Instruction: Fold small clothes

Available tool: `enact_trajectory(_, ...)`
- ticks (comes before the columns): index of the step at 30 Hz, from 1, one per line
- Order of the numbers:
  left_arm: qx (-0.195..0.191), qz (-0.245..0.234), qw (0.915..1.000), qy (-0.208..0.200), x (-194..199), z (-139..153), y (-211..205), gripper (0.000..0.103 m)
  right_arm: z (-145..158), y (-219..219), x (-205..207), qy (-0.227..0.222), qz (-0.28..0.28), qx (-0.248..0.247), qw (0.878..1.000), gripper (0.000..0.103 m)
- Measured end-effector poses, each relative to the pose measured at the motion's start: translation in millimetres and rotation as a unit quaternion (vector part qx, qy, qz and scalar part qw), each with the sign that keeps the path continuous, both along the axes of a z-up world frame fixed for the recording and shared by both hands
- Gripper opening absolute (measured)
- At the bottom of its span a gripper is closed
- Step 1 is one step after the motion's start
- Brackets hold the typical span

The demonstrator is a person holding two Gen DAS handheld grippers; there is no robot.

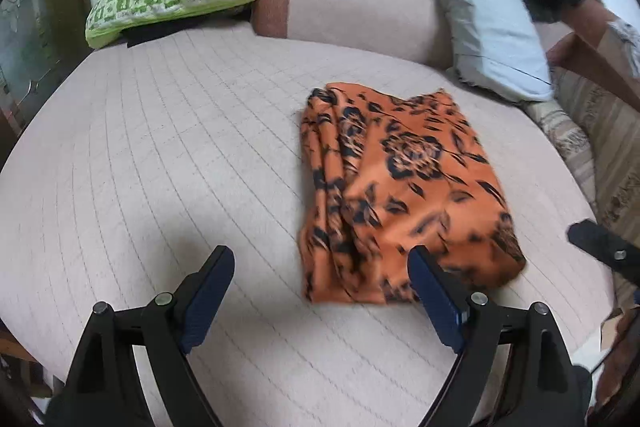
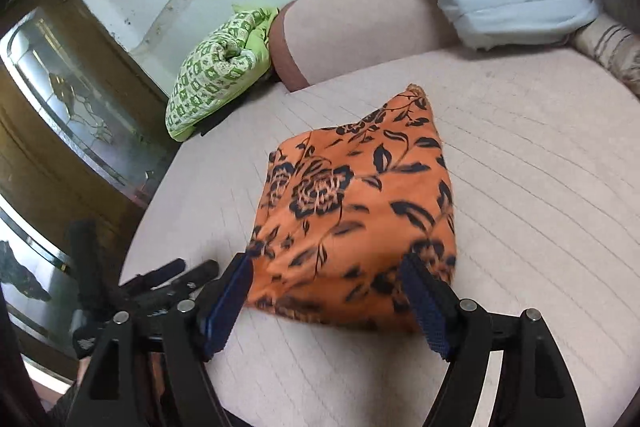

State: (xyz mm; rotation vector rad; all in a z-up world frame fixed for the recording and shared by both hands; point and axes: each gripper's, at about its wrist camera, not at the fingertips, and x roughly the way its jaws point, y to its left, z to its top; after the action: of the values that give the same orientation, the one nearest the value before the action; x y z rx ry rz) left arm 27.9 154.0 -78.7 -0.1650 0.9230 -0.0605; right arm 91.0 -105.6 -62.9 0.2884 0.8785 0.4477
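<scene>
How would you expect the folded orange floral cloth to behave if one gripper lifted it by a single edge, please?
The orange floral cloth would probably droop and unfold, since its stacked layers already sag in soft ripples. It looks thin, so likely light. On the quilted mattress, a push would probably bunch it up. Both grippers' fingers stand open, holding nothing.

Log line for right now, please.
task: fold small clothes | cloth: folded, on bed | left gripper: open, empty | right gripper: open, empty, at cloth's near edge
</scene>
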Motion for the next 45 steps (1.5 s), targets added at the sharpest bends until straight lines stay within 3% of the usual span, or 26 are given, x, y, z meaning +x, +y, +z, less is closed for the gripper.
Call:
enact_trajectory(3,0.022,-0.007,0.9997,-0.011,-5.3,-2.9,-9.0,0.089,-7.2,7.1,-10.7,0.002,0.005,-0.030,1.000,0.079)
enact_trajectory(6,0.038,0.000,0.9993,-0.004,1.7,-6.2,-9.2,0.089,-11.3,10.6,4.8,0.009,-0.002,-0.041,0.999,0.079)
enact_trajectory(13,0.051,0.004,0.9987,0.001,42.3,-14.2,-9.7,0.089,-28.4,-1.2,92.1,0.030,-0.056,-0.037,0.997,0.079)
enact_trajectory(15,0.039,-0.009,0.9992,-0.010,58.2,-7.5,-7.1,0.089,-37.1,-12.4,108.3,0.053,-0.070,-0.006,0.996,0.079)
enact_trajectory(19,0.016,-0.029,0.9992,-0.021,111.6,5.4,-7.2,0.089,-35.2,-23.7,128.8,0.061,-0.014,0.109,0.992,0.079)
enact_trajectory(21,-0.012,-0.033,0.9992,-0.017,135.5,3.6,-8.3,0.089,-38.1,-25.2,144.8,0.066,-0.007,0.128,0.990,0.079)
enact_trajectory(24,-0.021,-0.023,0.9992,0.026,172.4,-21.9,-11.4,0.088,-54.3,-21.0,164.1,0.090,0.010,0.135,0.987,0.079)
enact_trajectory(25,-0.020,-0.009,0.9984,0.052,181.8,-36.3,-8.1,0.079,-66.1,-18.0,170.5,0.109,0.015,0.129,0.986,0.079)
enact_trajectory(26,-0.011,0.011,0.9963,0.085,190.1,-53.6,-2.3,0.065,-74.6,-15.4,172.6,0.119,0.014,0.122,0.985,0.079)
enact_trajectory(28,-0.088,0.025,0.9911,0.097,193.3,-70.9,17.5,0.065,-80.1,-12.9,170.6,0.104,0.023,0.116,0.988,0.079)
enact_trajectory(30,-0.080,0.026,0.9928,0.085,192.8,-68.8,21.0,0.064,-77.8,-10.7,167.0,0.092,0.036,0.110,0.989,0.079)
enact_trajectory(32,-0.074,0.010,0.9938,0.082,193.5,-66.6,16.7,0.055,-76.9,-11.0,166.5,0.091,0.043,0.106,0.989,0.079)
enact_trajectory(37,-0.095,0.014,0.9904,0.099,200.3,-69.0,20.1,0.054,-80.1,-12.8,167.2,0.097,0.037,0.112,0.988,0.079)
enact_trajectory(40,-0.100,0.021,0.9899,0.098,196.5,-73.1,32.1,0.055,-63.6,-14.4,157.6,0.088,0.030,0.104,0.990,0.079)
enact_trajectory(43,-0.101,0.023,0.9907,0.088,188.0,-66.3,33.8,0.055,-41.0,-20.7,136.5,0.063,0.039,0.142,0.987,0.079)
enact_trajectory(45,-0.093,0.022,0.9917,0.086,182.1,-58.6,30.9,0.055,-42.3,-19.0,127.4,0.074,0.060,0.158,0.983,0.080)
